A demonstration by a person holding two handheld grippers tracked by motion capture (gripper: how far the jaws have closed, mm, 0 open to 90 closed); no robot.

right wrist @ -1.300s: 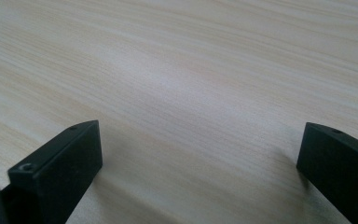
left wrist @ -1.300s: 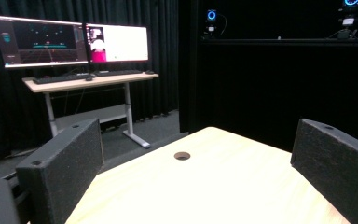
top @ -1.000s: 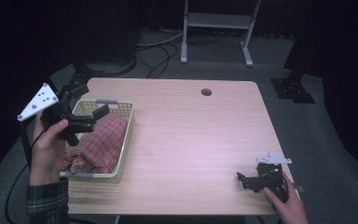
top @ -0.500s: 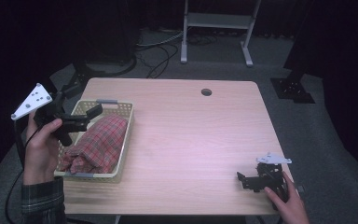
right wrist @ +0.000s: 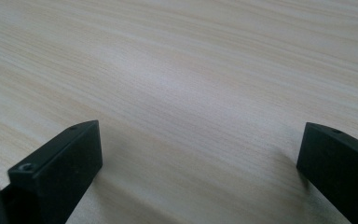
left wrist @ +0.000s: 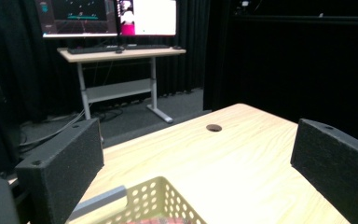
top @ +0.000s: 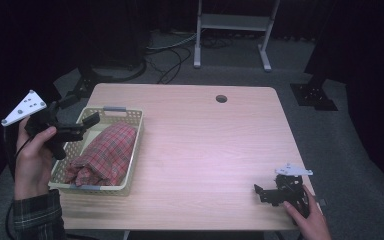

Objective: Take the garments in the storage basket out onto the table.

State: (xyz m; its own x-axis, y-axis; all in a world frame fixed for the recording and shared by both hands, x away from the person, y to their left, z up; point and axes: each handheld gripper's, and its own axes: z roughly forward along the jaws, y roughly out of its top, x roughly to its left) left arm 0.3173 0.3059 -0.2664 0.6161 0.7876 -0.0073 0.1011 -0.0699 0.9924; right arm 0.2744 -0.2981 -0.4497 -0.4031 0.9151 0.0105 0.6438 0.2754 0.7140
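- Fingers [left wrist: 60, 175] of left gripper [top: 80, 112]: blocky, matte black, faintly grainy; spread wide, nothing between them.
- Fingers [right wrist: 58, 163] of right gripper [top: 261, 194]: same black slabs, likewise wide apart and empty, low over bare wood.
- Left gripper held in the left hand [top: 32, 160] above the basket's [top: 132, 150] far left corner, clear of the cloth [top: 105, 152].
- Cloth: soft red plaid, bunched into a long rumpled roll, lying inside the basket along its length.
- Basket: pale cream plastic, rectangular, walls pierced with rows of small round holes, grey handle [top: 115, 108] at the far end; sitting at the table's [top: 205, 145] left edge.
- Table: light wood grain, rounded corners, small round dark hole [top: 221, 98] near the far edge.
- Right gripper at the near right corner, in the right hand [top: 307, 220], well apart from basket and cloth.
- Flat grey three-cornered plate [top: 24, 106] with small dots on top of the left gripper; a similar one [top: 293, 171] on the right.
- From the high view: whole layout, both hands, plaid sleeve [top: 37, 215], cables on the grey floor.
- From the left gripper view: perforated basket rim [left wrist: 161, 200] close up, a sliver of red cloth at the bottom edge, plus a far desk [left wrist: 121, 53] with lit monitors [left wrist: 107, 16] and black curtains.
- From the right gripper view: fine straight grain of the tabletop [right wrist: 191, 84], with soft shadows beside the fingers.
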